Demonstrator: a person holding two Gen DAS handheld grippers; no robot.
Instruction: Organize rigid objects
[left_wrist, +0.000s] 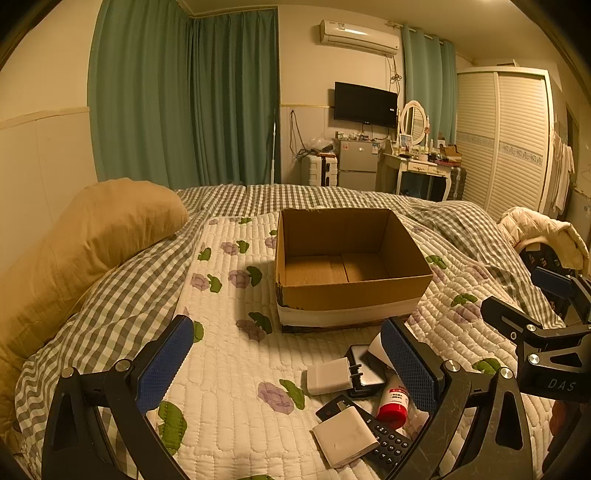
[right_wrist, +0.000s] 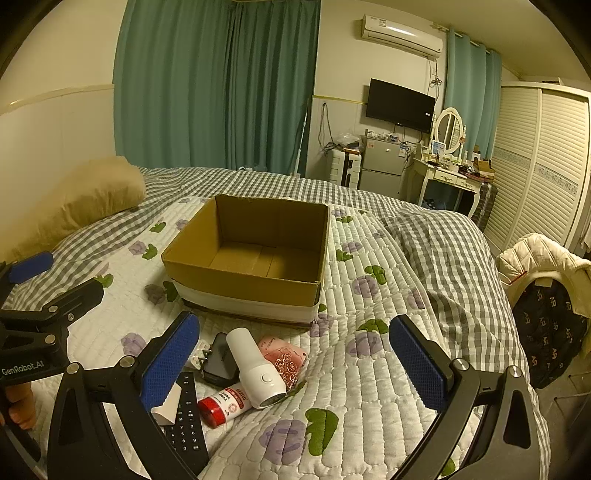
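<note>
Items: a loose pile on the quilted bed (right_wrist: 369, 369) just in front of the cardboard box (right_wrist: 243, 288): white handheld device (right_wrist: 256, 369), red-capped bottle (right_wrist: 221, 404), black remote (right_wrist: 186, 421), dark power bank (right_wrist: 221, 360), pink packet (right_wrist: 284, 360), white charger (left_wrist: 330, 376), flat white adapter (left_wrist: 347, 437).
Box: open-topped, nothing seen inside, near wall facing the pile.
Left gripper (left_wrist: 291, 363): spread wide, holding nothing, above the pile's left side.
Right gripper (right_wrist: 295, 360): also spread, empty, the white device between its fingers.
Step, as judged: first pick has not begun.
Doing it well: take the top-lying white device across its narrow body, lift clear before moving over the box wall.
Risk: the quilt is soft; pressing down may tip neighbours.
</note>
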